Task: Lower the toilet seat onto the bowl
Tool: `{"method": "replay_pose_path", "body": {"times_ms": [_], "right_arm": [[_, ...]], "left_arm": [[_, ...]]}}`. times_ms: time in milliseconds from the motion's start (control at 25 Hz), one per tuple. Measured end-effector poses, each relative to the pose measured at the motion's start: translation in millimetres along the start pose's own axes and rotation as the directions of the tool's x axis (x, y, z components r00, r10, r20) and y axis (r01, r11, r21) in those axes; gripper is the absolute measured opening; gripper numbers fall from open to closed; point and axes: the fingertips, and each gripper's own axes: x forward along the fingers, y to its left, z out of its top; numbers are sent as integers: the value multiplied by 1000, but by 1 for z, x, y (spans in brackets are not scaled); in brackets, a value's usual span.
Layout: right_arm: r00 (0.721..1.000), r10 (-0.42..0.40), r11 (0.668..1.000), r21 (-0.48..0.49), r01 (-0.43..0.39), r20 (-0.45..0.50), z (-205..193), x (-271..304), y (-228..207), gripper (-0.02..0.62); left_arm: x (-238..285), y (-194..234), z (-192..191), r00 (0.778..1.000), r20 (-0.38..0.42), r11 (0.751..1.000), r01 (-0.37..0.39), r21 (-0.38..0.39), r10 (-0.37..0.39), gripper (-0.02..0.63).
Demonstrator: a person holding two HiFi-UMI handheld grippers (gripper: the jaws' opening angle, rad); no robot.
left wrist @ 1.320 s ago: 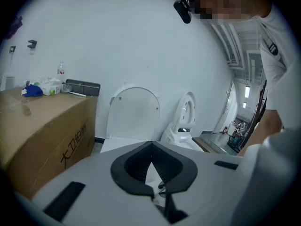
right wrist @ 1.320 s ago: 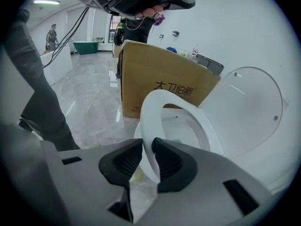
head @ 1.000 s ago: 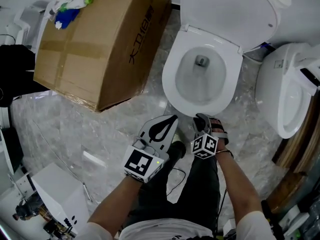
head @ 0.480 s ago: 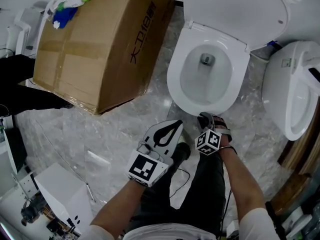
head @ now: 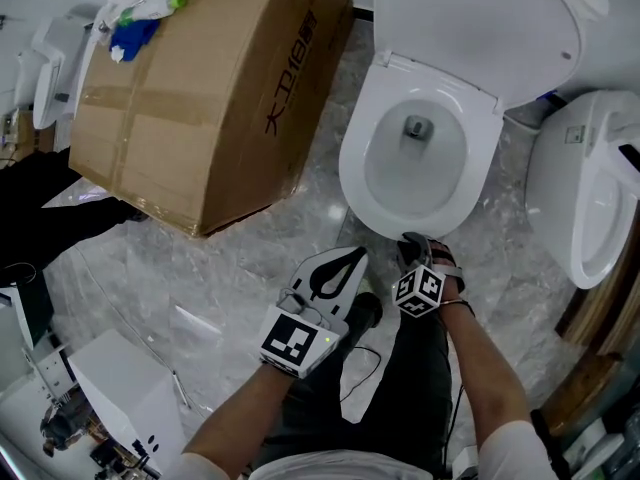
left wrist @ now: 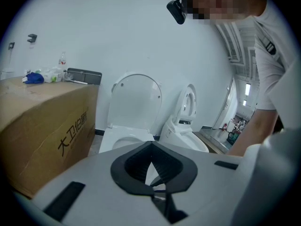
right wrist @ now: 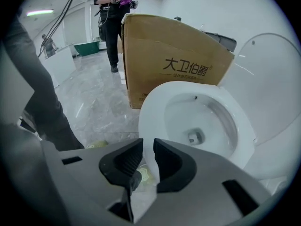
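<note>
Beside the 大卫伯爵 carton (right wrist: pixel 174 51), right tongs (right wrist: pixel 147 147) apparently pinch toilet seat (right wrist: pixel 150 109).

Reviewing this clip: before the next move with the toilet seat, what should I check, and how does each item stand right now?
1. Toilet seat down on the bowl: ok, it lies flat over the rim.
2. Lid up, out of the way: ok.
3. Right gripper released from the seat: not ok, its jaws clamp the front edge.
4. Left gripper free: ok, shut, empty, off the toilet.
5. Cardboard box apart from the toilet: ok, floor shows between them.
</note>
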Motion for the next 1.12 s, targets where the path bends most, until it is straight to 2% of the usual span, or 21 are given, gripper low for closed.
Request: {"method": "replay_pose_path", "body": {"times_ms": [200,440,680,880,1120], "right_arm": [[998,-16,989,147,6,65,36,-38,-17,59],[975,-77,951,308,9,208,101,-137,-48,41],[929,-167,910,414,16,331,164,-250,-79,41],[886,-250,867,498,24,392,203,-333,-106,35],[822,-338,854,516,64,458,236,-421,-130,32]], "left_arm": [[-3,-4,21,1000,15,1000,0,1,0,11],[-20,-20,68,999,43,1000,13,-2,-13,11],[-51,-51,133,997,63,999,36,8,-36,11],[-75,-75,181,996,83,999,32,41,-35,11],[-98,-105,233,993,112,995,35,97,-46,11]]}}
